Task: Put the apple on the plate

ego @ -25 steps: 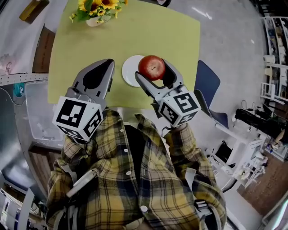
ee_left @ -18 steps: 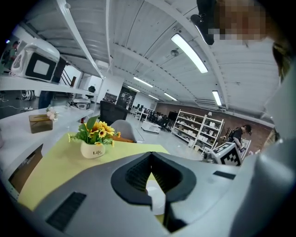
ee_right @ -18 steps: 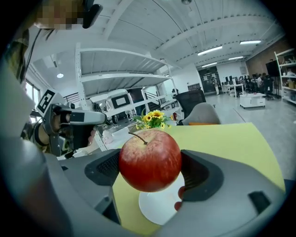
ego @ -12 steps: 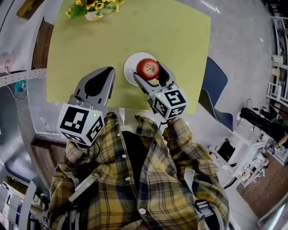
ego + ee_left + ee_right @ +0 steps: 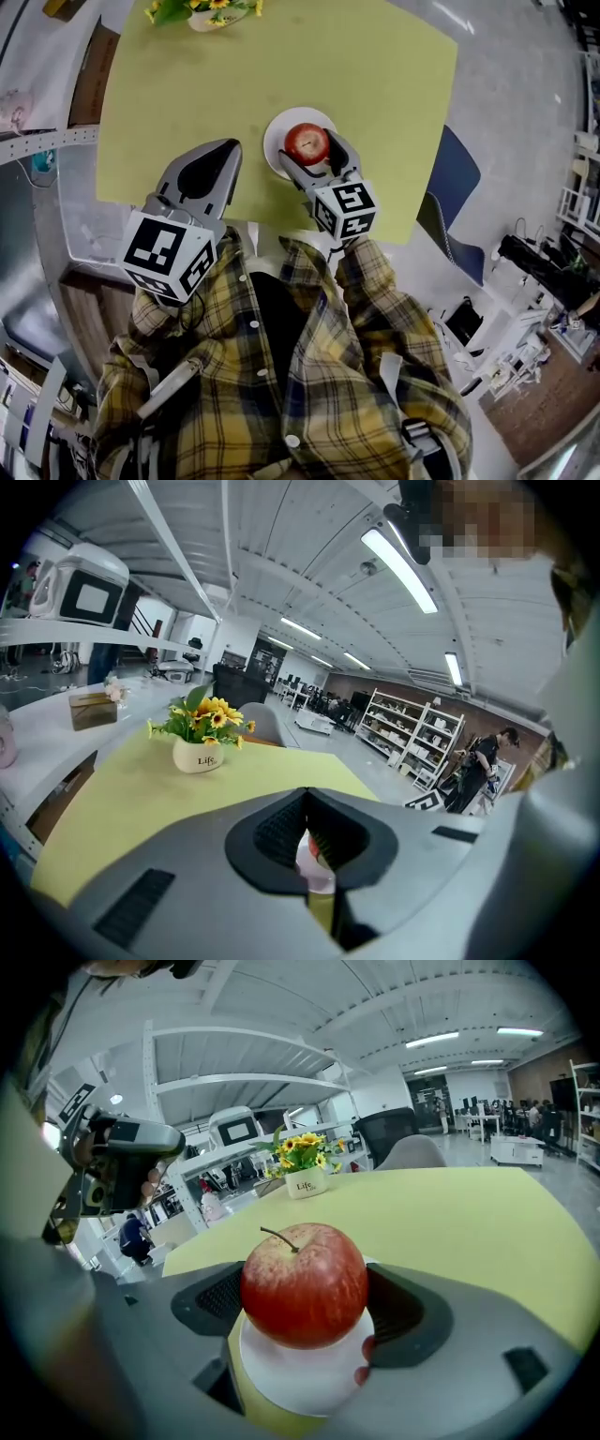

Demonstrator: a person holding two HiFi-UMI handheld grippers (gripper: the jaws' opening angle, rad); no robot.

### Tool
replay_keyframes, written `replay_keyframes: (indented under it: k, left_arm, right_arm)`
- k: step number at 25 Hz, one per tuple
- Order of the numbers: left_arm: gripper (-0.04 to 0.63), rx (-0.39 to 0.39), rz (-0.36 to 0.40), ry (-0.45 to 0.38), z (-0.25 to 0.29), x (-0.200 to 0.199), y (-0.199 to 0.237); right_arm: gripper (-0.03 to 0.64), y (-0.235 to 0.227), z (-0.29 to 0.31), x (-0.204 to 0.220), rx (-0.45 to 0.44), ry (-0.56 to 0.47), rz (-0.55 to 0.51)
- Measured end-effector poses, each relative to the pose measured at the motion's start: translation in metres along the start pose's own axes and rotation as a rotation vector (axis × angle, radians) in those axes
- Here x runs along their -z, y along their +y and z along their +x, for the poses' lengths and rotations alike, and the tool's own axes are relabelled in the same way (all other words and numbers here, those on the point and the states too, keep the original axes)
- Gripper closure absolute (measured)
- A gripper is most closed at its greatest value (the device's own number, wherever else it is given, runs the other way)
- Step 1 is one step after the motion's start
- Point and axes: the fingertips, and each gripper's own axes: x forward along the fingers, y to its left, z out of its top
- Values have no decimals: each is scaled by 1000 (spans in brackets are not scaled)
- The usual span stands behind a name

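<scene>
Right gripper has its jaws clamped on the round red apple, right over the small white round plate on the yellow-green table, while the left gripper hovers alongside, jaws pressed together, empty.

The round red apple has a smooth, glossy skin with fine pale speckling. The round white plate looks smooth and glazed, like ceramic. The yellow-green table top is matt and even. The right gripper is matt grey plastic with black ribbed pads; the left gripper looks alike. The near checked yellow shirt is soft woven cloth
</scene>
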Motion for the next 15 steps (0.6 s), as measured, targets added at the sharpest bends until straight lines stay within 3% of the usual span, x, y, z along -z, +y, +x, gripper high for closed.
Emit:
replay_keyframes:
  k: [9, 15]
  left_arm:
    - [589, -10, -15, 6, -4, 5, 3]
    - [589, -12, -13, 1, -7, 6, 1]
  right_arm:
    - [224, 1, 11, 11, -8, 63, -47]
    - [224, 0, 10, 14, 2, 97, -16]
